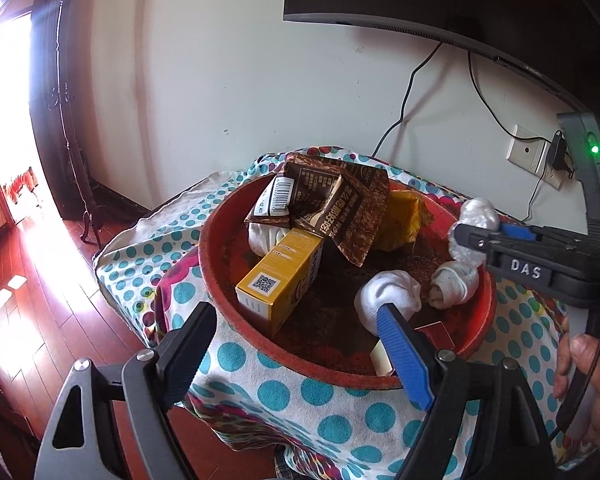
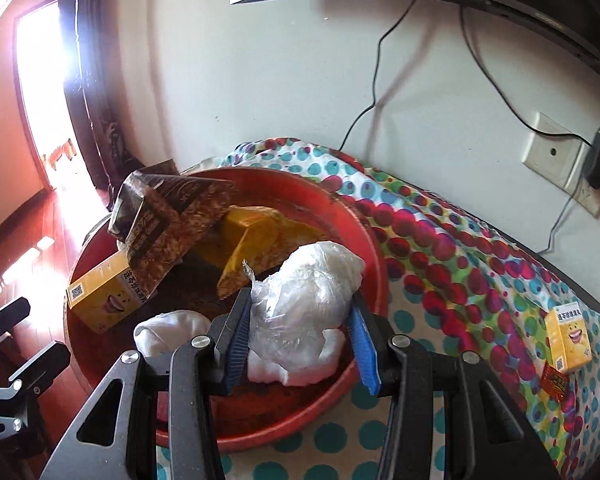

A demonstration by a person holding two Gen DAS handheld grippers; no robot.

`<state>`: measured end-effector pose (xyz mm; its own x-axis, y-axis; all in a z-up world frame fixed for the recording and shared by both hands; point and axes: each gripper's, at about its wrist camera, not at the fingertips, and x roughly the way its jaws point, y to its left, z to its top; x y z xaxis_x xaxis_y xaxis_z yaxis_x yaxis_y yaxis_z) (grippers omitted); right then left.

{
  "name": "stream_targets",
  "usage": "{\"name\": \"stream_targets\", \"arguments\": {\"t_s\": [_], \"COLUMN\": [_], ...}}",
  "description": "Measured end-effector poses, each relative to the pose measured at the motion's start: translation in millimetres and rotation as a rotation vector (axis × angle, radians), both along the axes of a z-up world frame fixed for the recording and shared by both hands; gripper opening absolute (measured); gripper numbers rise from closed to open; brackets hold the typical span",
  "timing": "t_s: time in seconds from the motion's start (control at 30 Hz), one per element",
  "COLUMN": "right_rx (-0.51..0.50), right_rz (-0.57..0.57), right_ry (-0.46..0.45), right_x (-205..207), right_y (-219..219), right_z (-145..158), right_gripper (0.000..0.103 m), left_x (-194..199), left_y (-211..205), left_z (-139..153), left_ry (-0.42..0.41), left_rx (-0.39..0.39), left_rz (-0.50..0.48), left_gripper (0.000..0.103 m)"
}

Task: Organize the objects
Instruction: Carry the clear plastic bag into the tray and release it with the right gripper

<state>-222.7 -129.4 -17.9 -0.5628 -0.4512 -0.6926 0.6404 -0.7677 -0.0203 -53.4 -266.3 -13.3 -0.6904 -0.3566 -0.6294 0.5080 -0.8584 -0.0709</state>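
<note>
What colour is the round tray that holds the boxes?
Red, with a dark worn inside; the tray shows best in the left wrist view.

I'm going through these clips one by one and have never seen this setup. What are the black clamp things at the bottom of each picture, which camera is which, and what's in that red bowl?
There is no robot: a person holds a two-finger clamp in each hand, each with a camera looking along its fingers. The left camera shows the left gripper open and empty, over the red basin's near rim. The right camera shows the right gripper closed on a plastic-wrapped white bundle above the basin. Inside lie a yellow box, brown cartons, a yellow packet and rolled white socks. A spotted cloth covers the table.
</note>
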Motion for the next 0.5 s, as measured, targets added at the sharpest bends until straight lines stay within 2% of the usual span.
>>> {"name": "stream_targets", "arguments": {"t_s": [0.13, 0.27, 0.37, 0.5], "right_rx": [-0.022, 0.025, 0.081, 0.108], "right_rz": [0.065, 0.138, 0.132, 0.105], "right_ry": [-0.054, -0.089, -0.09, -0.122], "right_x": [5, 5, -11, -33], "right_y": [-32, -72, -91, -101], "right_z": [-8, -19, -29, -37], "right_gripper": [0.044, 0.044, 0.044, 0.044], "left_x": [1, 5, 4, 2], "left_y": [-8, -19, -21, -23], "left_z": [-6, -9, -11, -18], "left_ry": [-0.01, -0.007, -0.01, -0.024], "left_rx": [0.032, 0.065, 0.071, 0.081], "left_rz": [0.007, 0.035, 0.043, 0.041], "left_gripper": [0.085, 0.084, 0.085, 0.084]}}
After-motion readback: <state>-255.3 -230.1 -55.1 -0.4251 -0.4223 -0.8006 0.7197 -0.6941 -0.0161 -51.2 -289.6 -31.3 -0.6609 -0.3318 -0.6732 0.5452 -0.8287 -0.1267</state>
